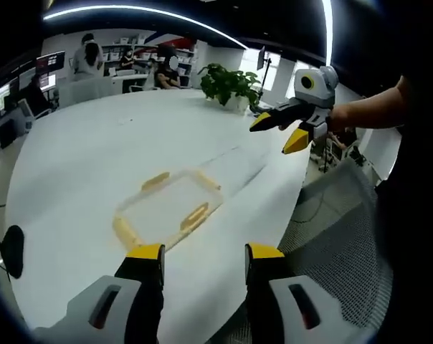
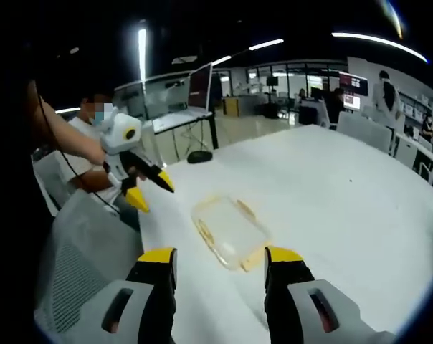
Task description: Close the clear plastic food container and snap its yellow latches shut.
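**Container on table, latches not yet snapped**

Clear container (image 1: 170, 204) sits mid-frame in left gripper view, on white table (image 1: 80, 158), lid apparently on it. Yellow latches (image 1: 195, 215) look splayed outward, so prob. unsnapped; can't confirm lid fully seated. In right gripper view it's lower centre, just above the jaws.

Left gripper (image 1: 202, 254): jaws wide apart, holding nothing. Right gripper (image 2: 220, 258): same, gaping, empty, both hovering short of container.

Left to do: press lid, snap all latches.

No readable text or brands.
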The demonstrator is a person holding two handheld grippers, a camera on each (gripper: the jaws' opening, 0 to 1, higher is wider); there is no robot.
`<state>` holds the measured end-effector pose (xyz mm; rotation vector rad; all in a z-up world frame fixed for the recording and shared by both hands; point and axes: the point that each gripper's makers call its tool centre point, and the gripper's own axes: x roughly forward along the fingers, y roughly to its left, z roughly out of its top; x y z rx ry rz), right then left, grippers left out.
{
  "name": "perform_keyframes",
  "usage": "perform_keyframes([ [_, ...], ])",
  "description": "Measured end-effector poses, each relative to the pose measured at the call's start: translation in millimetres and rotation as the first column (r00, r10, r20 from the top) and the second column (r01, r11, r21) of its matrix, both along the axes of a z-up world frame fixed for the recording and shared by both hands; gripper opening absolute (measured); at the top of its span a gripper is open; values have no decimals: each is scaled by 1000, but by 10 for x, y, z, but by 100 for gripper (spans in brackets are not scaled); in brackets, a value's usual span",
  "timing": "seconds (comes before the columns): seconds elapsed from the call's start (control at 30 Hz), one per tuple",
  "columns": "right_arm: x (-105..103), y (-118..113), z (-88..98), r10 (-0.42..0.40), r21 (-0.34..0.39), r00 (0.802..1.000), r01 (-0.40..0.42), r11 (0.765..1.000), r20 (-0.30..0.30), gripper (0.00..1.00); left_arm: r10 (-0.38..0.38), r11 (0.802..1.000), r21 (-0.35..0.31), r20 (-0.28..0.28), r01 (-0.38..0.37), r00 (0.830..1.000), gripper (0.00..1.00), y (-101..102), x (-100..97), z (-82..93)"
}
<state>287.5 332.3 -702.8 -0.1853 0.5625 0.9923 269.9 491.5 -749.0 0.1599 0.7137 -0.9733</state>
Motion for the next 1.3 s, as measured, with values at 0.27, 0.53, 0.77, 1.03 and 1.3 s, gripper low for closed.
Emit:
perform_keyframes([
  [0.27,43,6,-118,43,-51,999,-44,998,-16,49,-26,999,25,-27,26,999,46,37,36,-63],
  [0.53,114,58,-205,87,-110,996,-87,990,-13,52,-79,994,70,-30,81,996,47,71,109,-122],
  [0.77,159,114,-299,117,-153,993,-118,981,-15,50,-112,987,107,-43,116,993,47,95,141,-211],
  [1.03,233,145,-395,144,-193,989,-146,970,-25,50,-128,984,121,-55,134,990,47,139,248,-251],
  [1.3,362,124,-469,173,-240,984,-176,955,-33,49,-153,976,145,-65,161,986,44,174,358,-284],
])
